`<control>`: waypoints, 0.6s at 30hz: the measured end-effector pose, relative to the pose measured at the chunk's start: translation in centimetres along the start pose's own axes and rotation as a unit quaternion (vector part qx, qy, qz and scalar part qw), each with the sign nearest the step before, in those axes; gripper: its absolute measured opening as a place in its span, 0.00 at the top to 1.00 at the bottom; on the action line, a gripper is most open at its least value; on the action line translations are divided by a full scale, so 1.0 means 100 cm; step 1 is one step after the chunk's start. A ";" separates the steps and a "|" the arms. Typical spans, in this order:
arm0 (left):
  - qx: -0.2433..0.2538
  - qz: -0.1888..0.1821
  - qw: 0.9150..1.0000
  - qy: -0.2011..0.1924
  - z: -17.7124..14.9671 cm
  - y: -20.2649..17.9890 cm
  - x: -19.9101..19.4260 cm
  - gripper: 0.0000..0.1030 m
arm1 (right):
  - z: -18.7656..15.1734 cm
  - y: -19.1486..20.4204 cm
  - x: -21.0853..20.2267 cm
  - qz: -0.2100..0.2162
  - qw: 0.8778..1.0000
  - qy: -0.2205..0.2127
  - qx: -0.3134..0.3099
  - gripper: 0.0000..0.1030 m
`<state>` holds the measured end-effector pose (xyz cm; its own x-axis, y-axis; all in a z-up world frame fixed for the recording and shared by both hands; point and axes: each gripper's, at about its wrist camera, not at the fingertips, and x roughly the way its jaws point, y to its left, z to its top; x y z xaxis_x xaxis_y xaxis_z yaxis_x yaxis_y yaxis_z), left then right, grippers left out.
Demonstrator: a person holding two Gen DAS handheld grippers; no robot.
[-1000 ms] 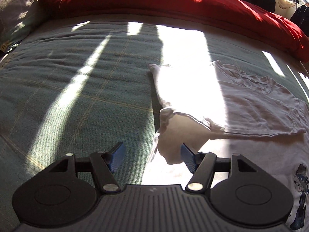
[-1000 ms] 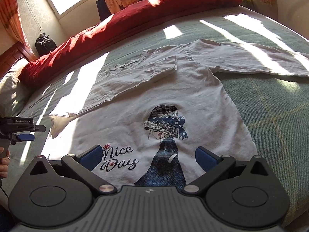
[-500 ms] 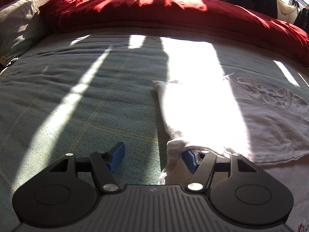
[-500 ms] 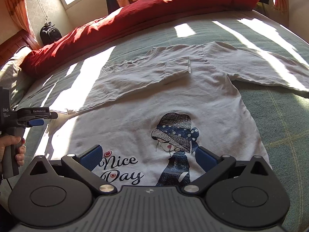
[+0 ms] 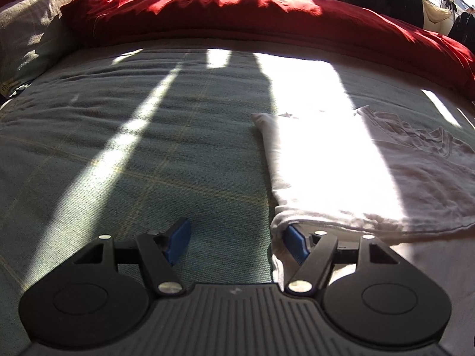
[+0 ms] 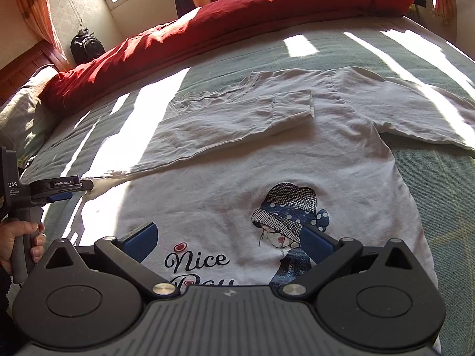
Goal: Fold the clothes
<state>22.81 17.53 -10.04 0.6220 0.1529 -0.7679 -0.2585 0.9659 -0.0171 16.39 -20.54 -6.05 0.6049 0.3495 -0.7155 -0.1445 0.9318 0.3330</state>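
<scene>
A white T-shirt [image 6: 237,178] with a girl-in-hat print and "Nice Day" lies flat on the green bedspread [image 5: 118,148]. Its left sleeve [image 6: 237,118] is folded across the chest, and the other sleeve [image 6: 415,103] stretches out to the right. My left gripper [image 5: 237,231] sits low at the shirt's folded left edge [image 5: 341,163], jaws opening. Its right finger [image 5: 294,240] is tucked under the fold and its left finger is over bare bedspread, pressing nothing. The right wrist view shows that gripper [image 6: 59,191] at the shirt's left side. My right gripper [image 6: 228,233] hovers open over the print, holding nothing.
A red duvet [image 5: 237,14] is bunched along the far side of the bed, with a pillow [image 5: 29,35] at the left. A black backpack [image 6: 87,44] and hanging clothes stand behind it. A person's hand [image 6: 20,237] grips the left tool's handle.
My left gripper has moved forward and down to the shirt's folded edge, so its right finger now sits under the fold. My right gripper has slid across the shirt's lower front.
</scene>
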 end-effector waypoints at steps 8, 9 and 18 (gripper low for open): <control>0.007 -0.080 0.996 -0.037 0.022 -0.004 -0.041 0.35 | 0.009 -0.003 -0.005 0.002 1.000 -0.013 0.002 0.00; 0.002 -0.100 0.994 -0.045 0.028 -0.007 -0.044 0.35 | 0.009 -0.003 -0.004 0.006 1.000 -0.010 0.000 0.00; -0.017 -0.131 0.991 0.018 0.028 -0.040 0.007 0.35 | 0.006 0.003 0.000 0.024 1.000 0.000 -0.005 0.00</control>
<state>26.31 14.34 -8.71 0.6445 -0.1099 -0.7567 -0.1175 0.9636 -0.2401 16.77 -20.28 -5.57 0.5977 0.3939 -0.6983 -0.1808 0.9148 0.3612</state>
